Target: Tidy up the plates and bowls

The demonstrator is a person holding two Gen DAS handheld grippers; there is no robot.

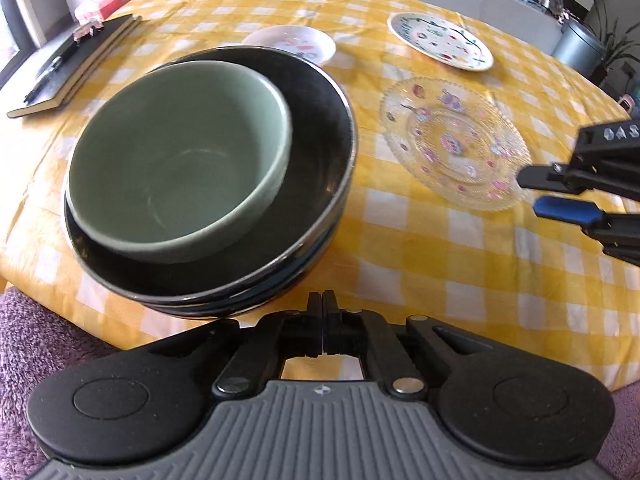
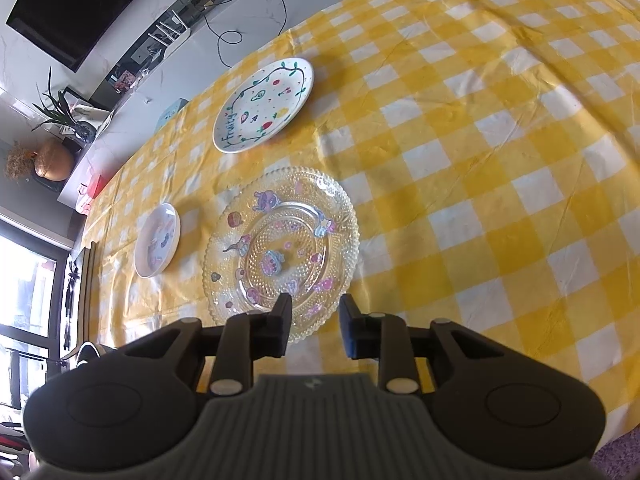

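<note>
A green bowl sits inside a stack of black bowls near the table's front edge. My left gripper is shut and empty, just in front of the stack. A clear glass plate with stickers lies to the right. My right gripper is open, its fingers at the plate's near rim. A white fruit-pattern plate and a small white dish lie farther back.
The table has a yellow checked cloth. A black notebook with a pen lies at the back left, a pink box behind it. A purple fuzzy surface lies below the table's front edge.
</note>
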